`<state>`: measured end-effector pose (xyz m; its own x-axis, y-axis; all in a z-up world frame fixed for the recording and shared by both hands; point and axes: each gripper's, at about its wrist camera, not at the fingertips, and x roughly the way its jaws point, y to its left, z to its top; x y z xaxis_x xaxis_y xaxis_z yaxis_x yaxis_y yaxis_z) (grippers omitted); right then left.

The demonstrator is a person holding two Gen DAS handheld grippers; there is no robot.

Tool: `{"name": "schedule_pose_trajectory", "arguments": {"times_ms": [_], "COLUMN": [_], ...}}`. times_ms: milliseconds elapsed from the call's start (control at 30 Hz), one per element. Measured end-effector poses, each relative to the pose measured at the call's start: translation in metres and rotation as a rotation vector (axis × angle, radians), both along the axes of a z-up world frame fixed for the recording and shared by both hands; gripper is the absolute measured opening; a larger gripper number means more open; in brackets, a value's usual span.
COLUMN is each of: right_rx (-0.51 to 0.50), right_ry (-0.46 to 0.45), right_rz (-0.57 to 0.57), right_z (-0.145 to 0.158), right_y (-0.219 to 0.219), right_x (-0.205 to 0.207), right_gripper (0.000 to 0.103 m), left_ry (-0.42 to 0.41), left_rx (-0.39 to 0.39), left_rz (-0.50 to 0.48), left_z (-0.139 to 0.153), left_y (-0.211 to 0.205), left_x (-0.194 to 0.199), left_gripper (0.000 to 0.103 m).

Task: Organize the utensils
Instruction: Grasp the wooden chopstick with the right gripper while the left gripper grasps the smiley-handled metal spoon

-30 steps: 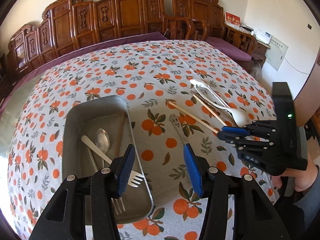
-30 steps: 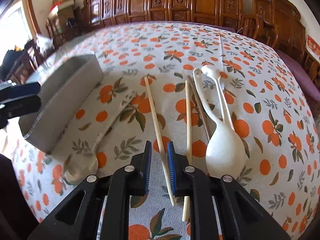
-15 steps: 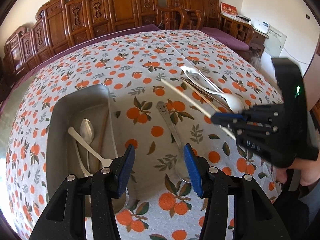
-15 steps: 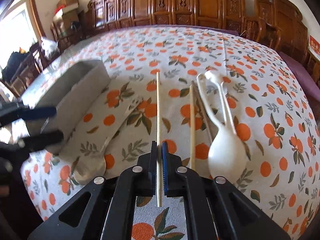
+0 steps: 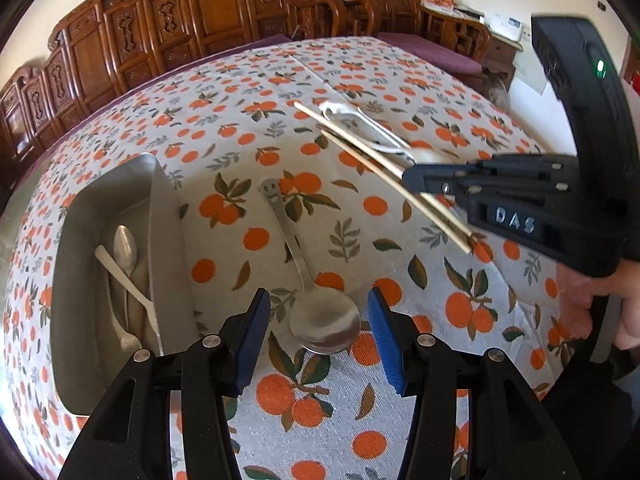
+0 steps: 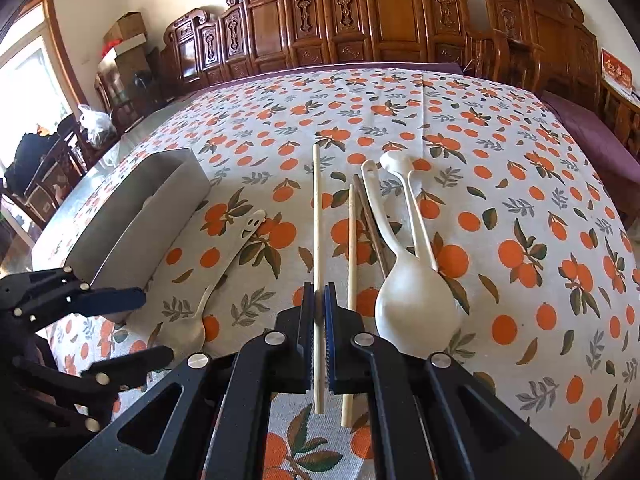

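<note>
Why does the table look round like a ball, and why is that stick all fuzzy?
Left wrist view: the fisheye lens bulges the tablecloth and darkens the corners; the chopstick in the right gripper is smeared by motion blur. Right wrist view: same bulge, chopstick sharp, bright window glare washes out the left edge.

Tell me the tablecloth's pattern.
Oranges and leaves on white tablecloth; clearest in the right wrist view.

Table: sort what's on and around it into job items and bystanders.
Job: metal tray; metal spoon; held chopstick; loose chopstick; white spoons.

Bystanders: carved wooden chairs; cardboard boxes; plastic bag.
</note>
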<state>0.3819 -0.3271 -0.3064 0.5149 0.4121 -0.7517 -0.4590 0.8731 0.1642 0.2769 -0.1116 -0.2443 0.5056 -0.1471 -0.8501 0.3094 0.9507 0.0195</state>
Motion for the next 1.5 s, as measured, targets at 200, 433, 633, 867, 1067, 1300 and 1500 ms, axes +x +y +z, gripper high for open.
{"name": "schedule_pose_trajectory", "arguments": {"times_ms": [200,433,633,867,1067,1300,1500], "right_rx": [-0.003,-0.012,-0.013,-0.014,-0.012,-0.013,-0.009], "right_ry": [0.001,0.004,0.006,0.006,0.006,0.006,0.004], "right_rz": [0.008,0.013,0.014,0.016,0.016,0.019,0.022], "right_z": [-0.001,-0.002,-0.003,-0.004,-0.004,-0.002,-0.001], "right_y": [0.003,0.007,0.007,0.008,0.008,0.008,0.008], "right_x": [0.0,0.0,0.0,-0.002,-0.002,-0.003,-0.004], "right_gripper": [0.006,0.006,0.006,0.006,0.006,0.006,0.006], "left_ry": [0.028,0.044,0.048,0.028,-0.002,0.025,0.024], "left_rx": [0.024,0.038,0.037,0.041,0.022,0.08,0.063], "left_rz": [-0.014,-0.02,-0.029,-0.032,-0.075,-0.069,-0.051], "left_z": [-0.012,-0.021,-0.024,-0.018,-0.008,-0.023,-0.024], "left_y": [-0.004,-0.005,-0.004,-0.005,-0.014,-0.017,-0.009], "left_x": [0.001,0.003,0.004,0.002,-0.006,-0.003,0.0], "left_gripper": [0.048,0.048,0.048,0.048,0.048,0.038,0.025]}}
